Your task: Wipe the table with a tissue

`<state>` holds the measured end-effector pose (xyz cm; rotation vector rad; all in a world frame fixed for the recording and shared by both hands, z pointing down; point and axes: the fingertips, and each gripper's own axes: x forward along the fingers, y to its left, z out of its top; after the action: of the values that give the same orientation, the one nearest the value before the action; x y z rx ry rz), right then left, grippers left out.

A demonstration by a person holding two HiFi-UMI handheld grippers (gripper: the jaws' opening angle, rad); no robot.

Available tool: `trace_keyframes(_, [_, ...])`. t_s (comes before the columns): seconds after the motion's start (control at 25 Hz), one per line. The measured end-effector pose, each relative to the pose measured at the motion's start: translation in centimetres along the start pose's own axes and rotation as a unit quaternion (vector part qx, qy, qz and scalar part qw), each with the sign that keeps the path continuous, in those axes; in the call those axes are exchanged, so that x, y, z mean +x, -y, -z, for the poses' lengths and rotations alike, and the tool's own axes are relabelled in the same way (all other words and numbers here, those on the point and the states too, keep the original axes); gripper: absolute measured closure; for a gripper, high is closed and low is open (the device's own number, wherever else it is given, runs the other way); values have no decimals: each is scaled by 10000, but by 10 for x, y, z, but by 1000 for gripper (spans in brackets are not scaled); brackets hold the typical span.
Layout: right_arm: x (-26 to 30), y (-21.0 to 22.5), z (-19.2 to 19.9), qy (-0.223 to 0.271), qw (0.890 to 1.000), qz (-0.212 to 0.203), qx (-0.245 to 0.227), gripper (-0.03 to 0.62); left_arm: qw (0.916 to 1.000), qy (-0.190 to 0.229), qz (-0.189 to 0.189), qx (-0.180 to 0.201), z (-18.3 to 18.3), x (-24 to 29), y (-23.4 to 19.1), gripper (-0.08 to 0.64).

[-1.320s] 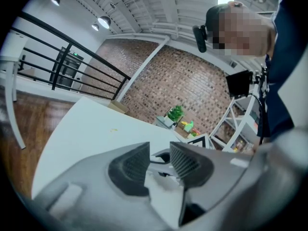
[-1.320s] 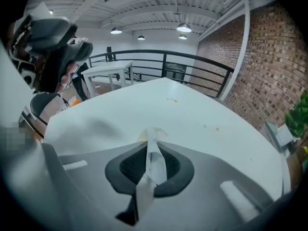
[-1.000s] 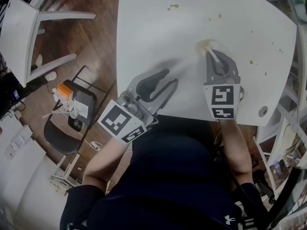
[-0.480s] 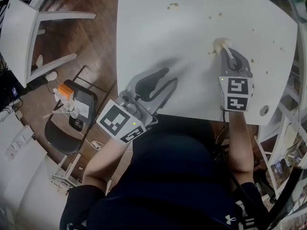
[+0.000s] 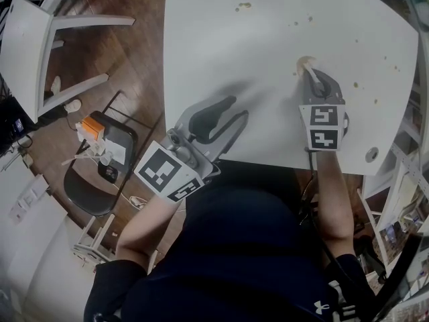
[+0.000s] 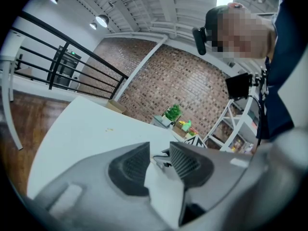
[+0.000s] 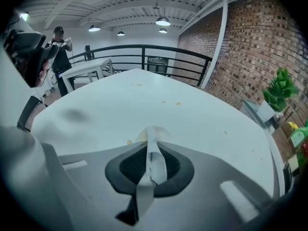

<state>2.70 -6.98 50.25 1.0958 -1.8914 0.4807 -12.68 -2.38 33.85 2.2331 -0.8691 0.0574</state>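
The person is wearing a dark navy top (image 5: 248, 247). The left gripper (image 5: 238, 107) and right gripper (image 5: 310, 72) are showing grey moulded shells, each carrying a white cube (image 5: 167, 173) with black square markers. The fingers (image 6: 132, 163) are bearing dark ribbed pads.

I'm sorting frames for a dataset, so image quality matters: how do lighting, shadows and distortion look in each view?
Head view: even light, sharp; the left tool casts a soft shadow on the white table. Left gripper view: strong fisheye bend, dark corners, a bright ceiling lamp. Right gripper view: same fisheye bend; the tissue clamped in the right tool is sharp.
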Motion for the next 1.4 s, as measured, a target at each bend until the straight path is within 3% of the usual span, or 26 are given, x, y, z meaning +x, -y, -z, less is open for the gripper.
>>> trace_keyframes(0.4, [2,-23,-8,81,9999,-128,-22,580,9999,-71,93,20,0,0,1,433])
trace_keyframes(0.68, [1,-45,-13,74,9989,-297,-359,580,9999,-125,93,59,1,1,3,433])
trace_keyframes(1.4, [-14,-3,14,-25,9988,-176,-455,580,9996,-208,181,117,18,30,44,433])
